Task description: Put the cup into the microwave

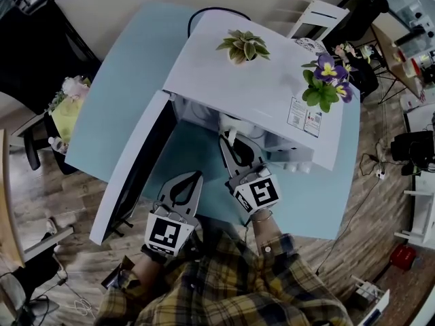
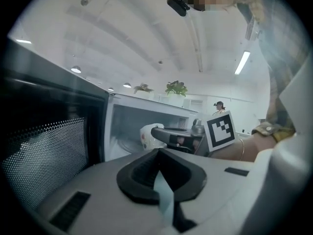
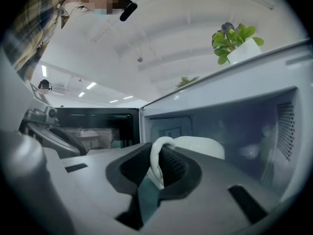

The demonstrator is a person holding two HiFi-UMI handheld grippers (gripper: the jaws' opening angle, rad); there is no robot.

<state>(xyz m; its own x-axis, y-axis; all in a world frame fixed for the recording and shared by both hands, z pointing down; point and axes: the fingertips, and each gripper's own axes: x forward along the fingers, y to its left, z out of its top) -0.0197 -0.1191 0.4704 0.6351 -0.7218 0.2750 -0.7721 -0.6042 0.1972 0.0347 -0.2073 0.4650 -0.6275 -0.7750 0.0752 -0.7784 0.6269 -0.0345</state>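
Observation:
A white cup [image 3: 198, 148] hangs at the mouth of the open white microwave [image 1: 258, 80], just inside the cavity [image 3: 234, 131]. My right gripper [image 3: 156, 156] is shut on the cup's handle [image 3: 155, 165], which stands upright between the pads. From above, the cup [image 1: 230, 123] shows beyond the right gripper [image 1: 228, 140] at the opening. The left gripper view shows the cup [image 2: 148, 136] inside the doorway. My left gripper [image 1: 198, 176] hovers in front of the open door [image 1: 132, 175], left of the right one. Its jaws are together and hold nothing.
The microwave stands on a light teal table [image 1: 115, 100]. On its top are a small green potted plant [image 1: 243, 46] and a pot of purple flowers [image 1: 327, 80]. The door swings out to the left over the table's front edge. Wooden floor surrounds the table.

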